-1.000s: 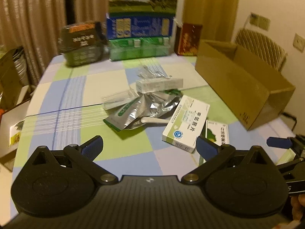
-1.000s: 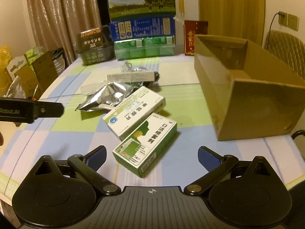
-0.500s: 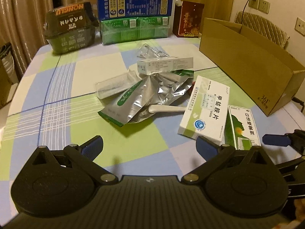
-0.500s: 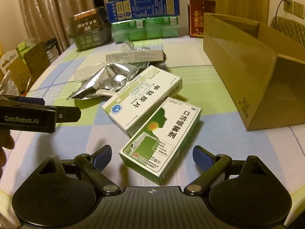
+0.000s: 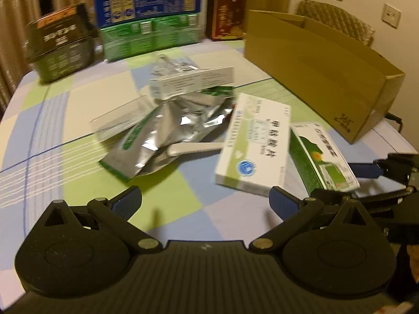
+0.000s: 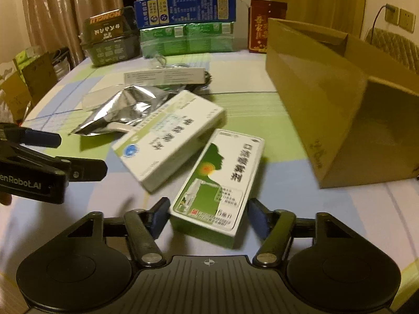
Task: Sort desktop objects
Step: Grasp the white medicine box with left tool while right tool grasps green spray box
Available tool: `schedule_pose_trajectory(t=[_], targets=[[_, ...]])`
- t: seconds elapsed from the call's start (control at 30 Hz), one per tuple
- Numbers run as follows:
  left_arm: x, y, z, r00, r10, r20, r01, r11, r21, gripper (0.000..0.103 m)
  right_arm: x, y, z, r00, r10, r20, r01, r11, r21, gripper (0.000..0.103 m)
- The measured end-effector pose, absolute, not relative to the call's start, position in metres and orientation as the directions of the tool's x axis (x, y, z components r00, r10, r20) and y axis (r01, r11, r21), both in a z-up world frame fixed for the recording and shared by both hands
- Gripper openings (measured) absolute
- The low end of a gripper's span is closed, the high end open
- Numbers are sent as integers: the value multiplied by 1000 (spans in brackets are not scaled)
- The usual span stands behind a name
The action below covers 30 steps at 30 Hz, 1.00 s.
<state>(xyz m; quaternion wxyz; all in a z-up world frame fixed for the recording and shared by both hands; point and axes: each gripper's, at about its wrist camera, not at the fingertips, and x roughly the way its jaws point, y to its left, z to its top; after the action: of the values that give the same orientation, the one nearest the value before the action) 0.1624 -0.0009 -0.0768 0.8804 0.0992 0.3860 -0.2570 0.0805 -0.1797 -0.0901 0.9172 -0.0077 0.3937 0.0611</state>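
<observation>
While the left gripper (image 5: 205, 200) hovers low over the checked blue, green and cream tablecloth (image 5: 65, 120) with its blue-padded fingers spread wide and nothing between them, a loose heap of desktop clutter lies just ahead of it. Furthest left in that heap is a crumpled silver foil pouch with green trim (image 5: 167, 133), a white plastic spoon (image 5: 195, 148) poking out from under it, and a long white carton (image 5: 193, 79) resting behind. Next comes a flat white medicine box with a blue round logo (image 6: 167, 136), lying at a slant and touching the green and white medicine box with a head silhouette (image 6: 222, 180) beside it. The right gripper (image 6: 208, 218) has its fingers parted on either side of the near end of that green box; the left pad looks against its corner, the right pad just clear of it. Further right stands an open brown cardboard box (image 6: 340, 110), near the medicine boxes but apart from them. Along the far edge of the table sit stacked blue and green cartons (image 6: 186, 23).
</observation>
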Motion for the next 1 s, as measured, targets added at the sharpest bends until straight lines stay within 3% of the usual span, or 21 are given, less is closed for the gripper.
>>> schedule_pose_trajectory(t=[0.2,0.37,0.5,0.7,0.77,1.0], targets=[[170,-25,-79,555,-406,-726,579,815,-14,102,78,-212,-86,686,70,-724,-95,995,5,53],[181,-46,-84,542,-421,-727,615,788,3,101,80,-220,-84,704,62,-707,-101,995,-13,59],[189,-59,-91,528,-411,-743,634,773,23,93,87,-223,-88,702,65,-709,-101,995,-9,65],[187,-65,-96,508,-401,-763,640,768,22,71,92,-225,-95,688,75,-722,-114,993,-5,61],[183,-65,-95,515,-385,-766,621,784,23,71,91,-224,-94,684,80,-725,-126,992,-9,55],[152,-62,-83,541,-325,-776,575,816,59,69,68,-232,-81,676,87,-731,-139,990,-11,53]])
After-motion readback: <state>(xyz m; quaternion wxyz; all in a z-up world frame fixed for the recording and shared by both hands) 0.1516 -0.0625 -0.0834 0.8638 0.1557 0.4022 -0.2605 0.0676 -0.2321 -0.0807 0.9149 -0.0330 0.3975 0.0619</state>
